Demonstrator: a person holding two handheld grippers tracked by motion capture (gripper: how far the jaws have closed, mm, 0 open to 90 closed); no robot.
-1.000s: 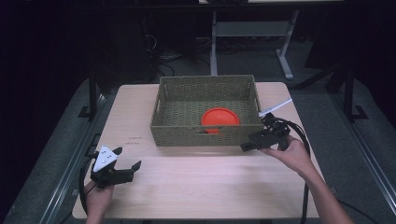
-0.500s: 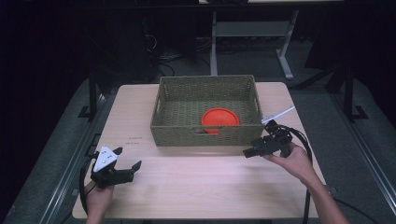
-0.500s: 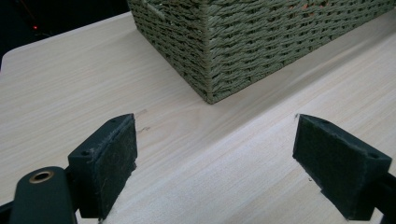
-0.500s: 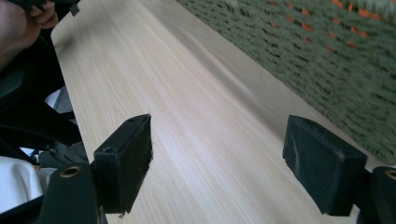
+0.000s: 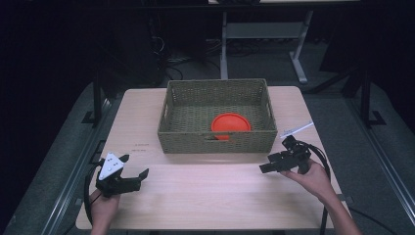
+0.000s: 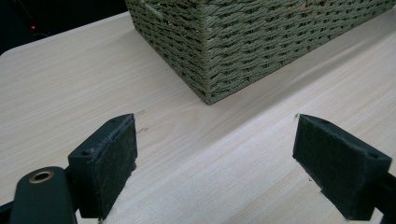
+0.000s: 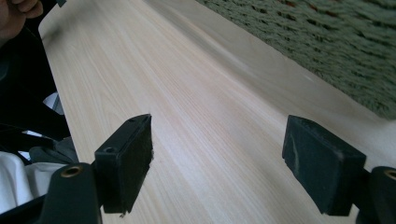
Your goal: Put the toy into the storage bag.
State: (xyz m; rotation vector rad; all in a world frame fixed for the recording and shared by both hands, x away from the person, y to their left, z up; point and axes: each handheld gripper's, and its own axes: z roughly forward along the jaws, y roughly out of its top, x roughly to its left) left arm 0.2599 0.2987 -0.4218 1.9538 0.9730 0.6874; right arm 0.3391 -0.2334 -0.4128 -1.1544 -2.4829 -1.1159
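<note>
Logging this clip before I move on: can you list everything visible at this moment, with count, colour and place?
Table: one, light wood, centre of the high view.
Basket: one, olive-green woven, on the table's far half.
Disc: one, orange-red, lying inside the basket, right of its middle.
White strip: one, on the table right of the basket; too small to identify.
Left gripper: one, black with grey plate, near left of table, jaws open and empty.
Right gripper: one, black, near right, jaws open and empty.
Hands: two, holding the grippers.

One woven basket [image 5: 218, 117]; one orange disc [image 5: 230, 124] inside it; one table [image 5: 215, 196] — and two grippers, left [image 5: 133, 171] and right [image 5: 266, 164].
</note>
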